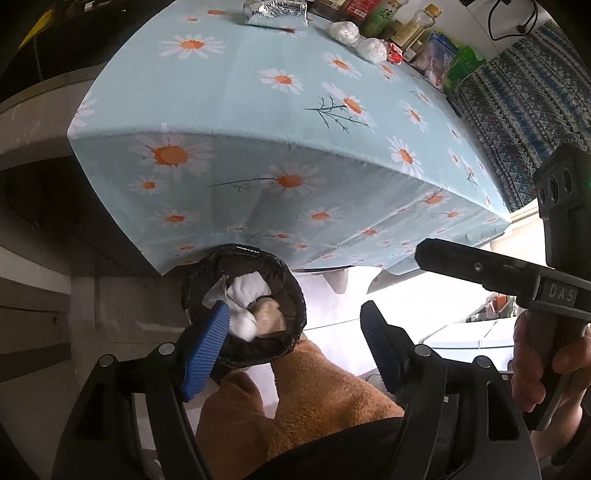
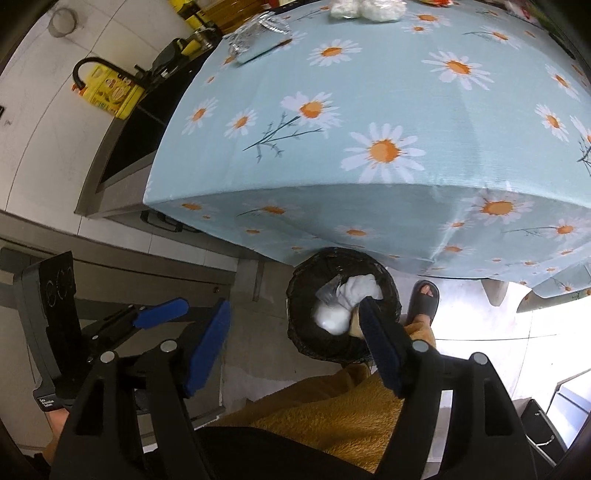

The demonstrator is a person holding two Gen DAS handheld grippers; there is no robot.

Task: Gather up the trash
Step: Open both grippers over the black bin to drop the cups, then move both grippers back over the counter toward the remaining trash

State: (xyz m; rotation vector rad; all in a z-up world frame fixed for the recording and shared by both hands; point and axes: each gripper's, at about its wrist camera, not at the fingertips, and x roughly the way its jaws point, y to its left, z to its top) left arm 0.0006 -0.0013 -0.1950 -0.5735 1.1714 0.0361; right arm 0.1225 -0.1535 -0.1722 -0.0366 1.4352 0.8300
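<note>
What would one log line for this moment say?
left gripper: open, empty | right gripper: open, empty | bin: holds white wads | table: tissue wads remain

Small round trash bin (image 1: 243, 306), lined with a black bag, upright on the floor just below the near edge of the bench (image 1: 258, 96). Partly filled: crumpled white tissue (image 1: 245, 295) heaped inside, a pale brownish scrap (image 1: 267, 319) beside it toward the bin's near rim. Same bin (image 2: 343, 306) from the right wrist view, white wad (image 2: 343, 302) piled in the middle, liner rim wrinkled and glossy. Up on the bench, at its far edge, well apart from the bin: crumpled silver foil (image 1: 277, 11), two white tissue balls (image 1: 356, 40) just beside each other, a red-and-white wrapper (image 1: 394, 53) touching the nearer ball.
</note>
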